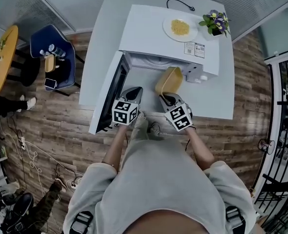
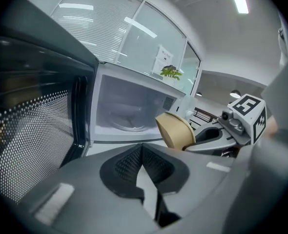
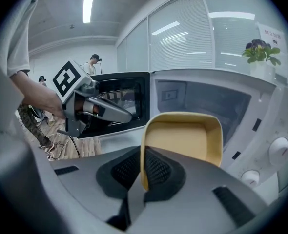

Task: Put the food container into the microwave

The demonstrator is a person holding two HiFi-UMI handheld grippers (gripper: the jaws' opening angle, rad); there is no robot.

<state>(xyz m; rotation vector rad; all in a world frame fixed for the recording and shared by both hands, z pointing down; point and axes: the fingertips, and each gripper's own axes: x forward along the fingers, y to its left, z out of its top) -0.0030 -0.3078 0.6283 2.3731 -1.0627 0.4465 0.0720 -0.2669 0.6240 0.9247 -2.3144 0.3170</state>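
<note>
My right gripper (image 1: 167, 99) is shut on the rim of a tan food container (image 1: 169, 80), held tilted just in front of the open white microwave (image 1: 149, 33). In the right gripper view the jaws of this gripper (image 3: 143, 165) pinch the container's (image 3: 183, 136) left wall, with the microwave cavity (image 3: 207, 101) right behind it. My left gripper (image 1: 132, 95) is beside it, close to the open door (image 1: 110, 94), jaws together and empty. From the left gripper view, that gripper (image 2: 143, 152) faces the empty cavity (image 2: 129, 111), with the container (image 2: 175, 130) to the right.
The microwave stands on a white table (image 1: 217, 96). On its top are a plate of noodles (image 1: 180, 27) and a small flower pot (image 1: 215, 22). The door (image 2: 31, 130) swings out to the left. A blue chair (image 1: 53, 57) and a yellow round table (image 1: 2, 52) stand further left.
</note>
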